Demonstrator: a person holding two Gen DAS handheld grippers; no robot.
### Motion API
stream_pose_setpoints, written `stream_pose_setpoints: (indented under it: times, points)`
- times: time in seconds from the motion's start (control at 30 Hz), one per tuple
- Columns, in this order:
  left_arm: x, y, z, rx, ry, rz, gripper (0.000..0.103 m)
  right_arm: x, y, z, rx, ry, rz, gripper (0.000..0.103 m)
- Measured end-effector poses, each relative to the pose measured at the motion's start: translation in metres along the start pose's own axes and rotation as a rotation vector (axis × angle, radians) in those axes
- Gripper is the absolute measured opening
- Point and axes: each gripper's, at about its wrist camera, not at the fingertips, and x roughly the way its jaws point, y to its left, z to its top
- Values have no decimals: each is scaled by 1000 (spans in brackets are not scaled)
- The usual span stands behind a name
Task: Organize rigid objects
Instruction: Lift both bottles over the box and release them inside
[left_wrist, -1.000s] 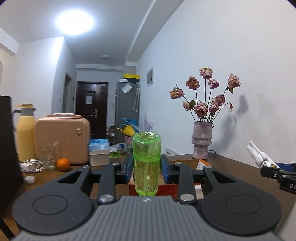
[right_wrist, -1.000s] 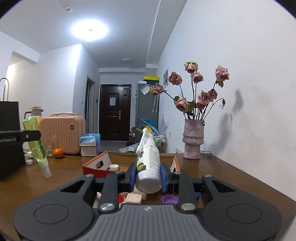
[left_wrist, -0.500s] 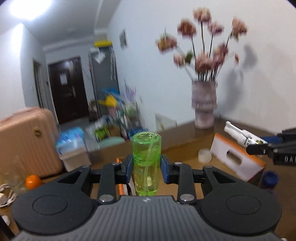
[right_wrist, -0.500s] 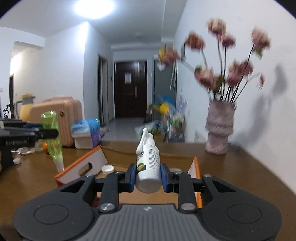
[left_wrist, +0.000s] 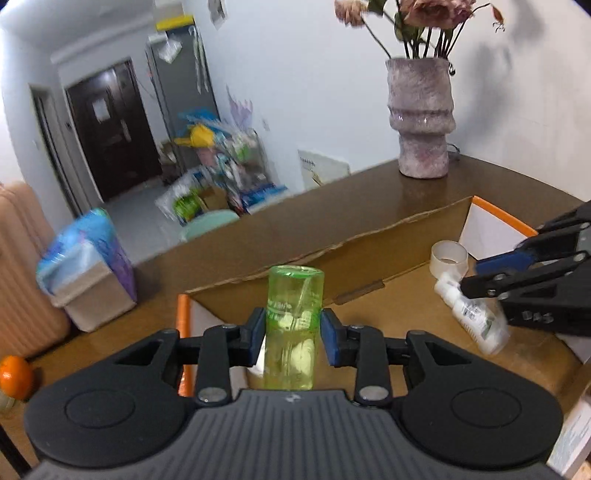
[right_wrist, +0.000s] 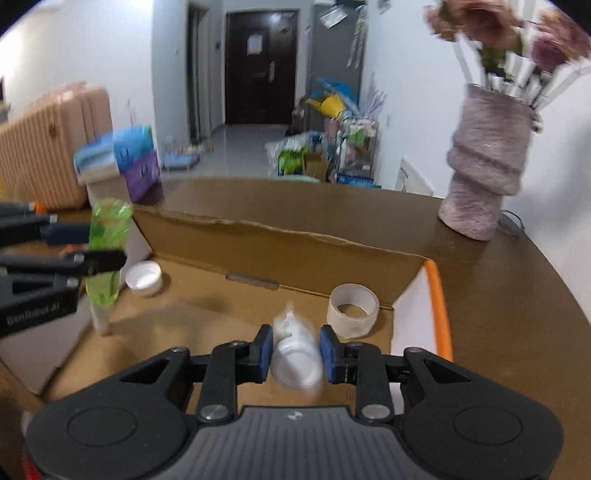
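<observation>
We had the green bottle (left_wrist: 293, 325) clamped mid-body in the left gripper (left_wrist: 293, 334), the right gripper (right_wrist: 295, 354) pinching the white bottle (right_wrist: 295, 363) over the box (right_wrist: 280, 254). Light, stiff, probably slick plastic.

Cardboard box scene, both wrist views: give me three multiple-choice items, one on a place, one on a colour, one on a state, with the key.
1. Where is the roll of tape?
A. inside the cardboard box
B. beside the vase
C. on the floor

2. What colour is the bottle in the left gripper?
A. red
B. green
C. blue

3. What does the right gripper hold?
A. nothing
B. an orange
C. a white spray bottle

Key:
1 A, the roll of tape lies on the cardboard box floor.
2 B, the left gripper clamps a green bottle.
3 C, the right gripper fingers press a white spray bottle.
</observation>
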Motion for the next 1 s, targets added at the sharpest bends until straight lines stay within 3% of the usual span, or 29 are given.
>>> stream_pose_setpoints:
  times: [0.17, 0.23, 0.37, 0.5, 0.7, 0.8, 0.9, 1.0]
  points:
    - [19, 2, 6, -22, 32, 11, 44, 21, -3, 11, 2, 22, -43, 19]
    - [15, 2, 7, -32, 12, 18, 54, 21, -7, 12, 21, 22, -36, 19]
    - [6, 4, 7, -36, 16, 19, 58, 11, -9, 11, 15, 13, -42, 19]
    - [-15, 8, 12, -52, 4, 49, 83, -11, -11, 15, 18, 6, -36, 21]
    - [-62, 24, 22, -149, -13, 68, 89, -57, -18, 20, 72, 2, 9, 32]
    - [-89, 29, 22, -184, -48, 94, 99, -82, -18, 19, 69, -26, -5, 44]
    - [-114, 27, 20, -209, -87, 96, 99, -110, -18, 17, 85, -69, -3, 57]
    - [-138, 25, 14, -240, -150, 91, 101, -137, -18, 13, 96, -126, -8, 63]
